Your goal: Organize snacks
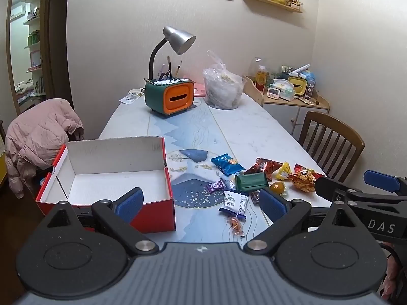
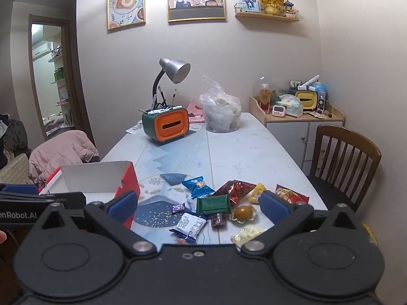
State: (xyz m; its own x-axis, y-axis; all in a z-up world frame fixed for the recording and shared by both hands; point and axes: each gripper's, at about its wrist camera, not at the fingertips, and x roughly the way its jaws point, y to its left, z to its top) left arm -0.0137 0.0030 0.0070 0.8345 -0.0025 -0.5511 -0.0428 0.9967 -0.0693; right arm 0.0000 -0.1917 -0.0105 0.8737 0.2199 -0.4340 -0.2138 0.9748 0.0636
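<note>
- Well, the left gripper [image 1: 201,203] hangs over the near edge of the table [image 1: 254,132], its blue pads spread wide with nothing between them.
- Just past its left finger sits the red box [image 1: 106,175], open at the top, white inside and bare of snacks.
- Ahead of its right finger the snacks lie loose on the tabletop: a white wrapped bar [image 1: 235,202] closest, a small purple candy [image 1: 215,186] beyond it, a green packet [image 1: 251,181] further on, and a blue bag [image 1: 227,164] behind that.
- The right gripper [image 2: 198,204] hovers beside the left, jaws just as wide and holding nothing.
- Between its fingers and a little ahead lie the white bar [image 2: 192,225], the green packet [image 2: 213,204] and a round orange sweet [image 2: 243,212] in clear wrap.
- Past its right finger rests a red and yellow crisp bag [image 2: 292,195]; a shiny dark red bag [image 2: 235,188] lies further in.
- Close under its right finger lies a pale yellow packet [image 2: 248,235].
- Far beyond both, an orange and green tissue holder [image 2: 166,124] and a desk lamp [image 2: 175,70] stand by the wall.
</note>
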